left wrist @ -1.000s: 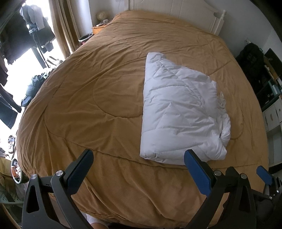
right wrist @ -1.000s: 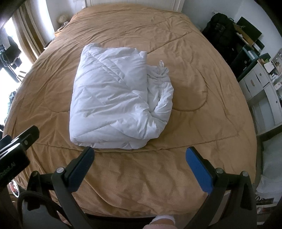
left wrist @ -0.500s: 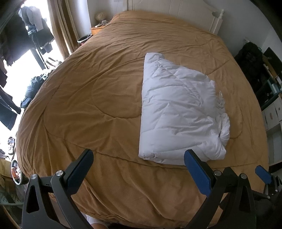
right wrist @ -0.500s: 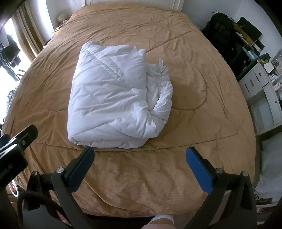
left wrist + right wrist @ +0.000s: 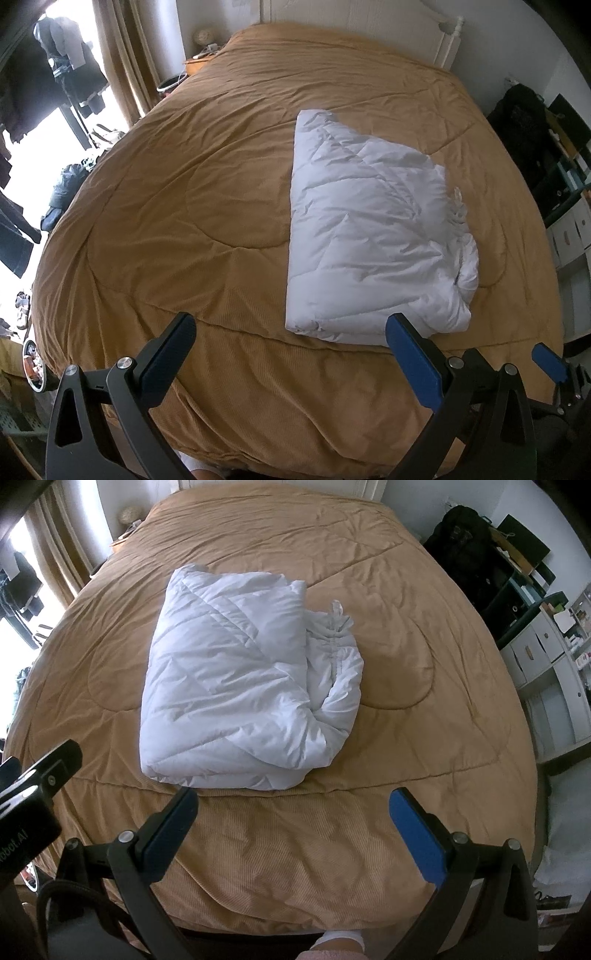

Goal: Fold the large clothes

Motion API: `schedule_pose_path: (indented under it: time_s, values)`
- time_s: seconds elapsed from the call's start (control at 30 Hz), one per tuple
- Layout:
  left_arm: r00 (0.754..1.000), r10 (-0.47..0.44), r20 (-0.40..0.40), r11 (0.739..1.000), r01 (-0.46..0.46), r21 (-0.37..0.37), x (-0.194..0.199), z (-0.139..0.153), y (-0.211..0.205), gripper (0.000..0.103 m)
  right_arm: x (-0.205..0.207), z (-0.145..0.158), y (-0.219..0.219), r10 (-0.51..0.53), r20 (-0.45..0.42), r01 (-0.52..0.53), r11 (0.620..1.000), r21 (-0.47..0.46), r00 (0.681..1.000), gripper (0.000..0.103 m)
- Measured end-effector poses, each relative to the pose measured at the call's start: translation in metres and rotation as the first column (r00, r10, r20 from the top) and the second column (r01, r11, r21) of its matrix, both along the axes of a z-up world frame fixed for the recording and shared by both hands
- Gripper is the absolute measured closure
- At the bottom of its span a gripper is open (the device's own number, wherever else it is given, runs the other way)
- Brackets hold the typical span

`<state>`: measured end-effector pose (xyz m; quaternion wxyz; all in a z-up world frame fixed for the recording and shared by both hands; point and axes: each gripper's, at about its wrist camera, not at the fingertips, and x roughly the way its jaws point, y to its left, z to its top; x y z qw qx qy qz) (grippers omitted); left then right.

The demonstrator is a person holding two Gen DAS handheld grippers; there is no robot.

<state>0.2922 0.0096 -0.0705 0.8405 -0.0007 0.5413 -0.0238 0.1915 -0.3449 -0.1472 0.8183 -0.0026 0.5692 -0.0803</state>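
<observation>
A white quilted puffy garment (image 5: 369, 236) (image 5: 236, 679) lies folded into a thick rectangle on the tan bed cover (image 5: 166, 206) (image 5: 406, 672). Its right side is bunched, with a gathered cuff sticking out (image 5: 334, 624). My left gripper (image 5: 291, 343) hovers open above the bed's near edge, left of the bundle's near corner, holding nothing. My right gripper (image 5: 291, 812) is open too, just short of the bundle's near edge, and empty. Part of the right gripper's blue pad (image 5: 548, 363) shows at the far right of the left wrist view.
A white headboard (image 5: 369, 26) stands at the far end. Dark bags (image 5: 461, 542) and white drawers with shelves (image 5: 543, 653) line the right side. Curtains, hanging clothes (image 5: 70, 62) and floor clutter are on the left by the window. A socked foot (image 5: 338, 939) shows below.
Both cameras drifted slightly, so the white bundle sits a touch lower and leftward in view. The garment itself has not moved and both grippers stay open.
</observation>
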Motion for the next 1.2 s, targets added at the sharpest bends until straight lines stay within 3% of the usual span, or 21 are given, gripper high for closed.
schedule_pose_path:
  time_s: [0.23, 1.2]
  values:
    - [0.999, 0.033, -0.008, 0.999, -0.033, -0.008, 0.0016, -0.0018, 0.0068, 0.001, -0.0006, -0.0006, 0.0009, -0.003, 0.0, 0.003, 1.0, 0.001, 1.0, 0.0]
    - [1.0, 0.011, -0.024, 1.0, -0.011, 0.0, -0.0016, -0.0066, -0.0005, 0.001, 0.0025, -0.0051, 0.0009, 0.012, -0.013, -0.012, 1.0, -0.003, 1.0, 0.0]
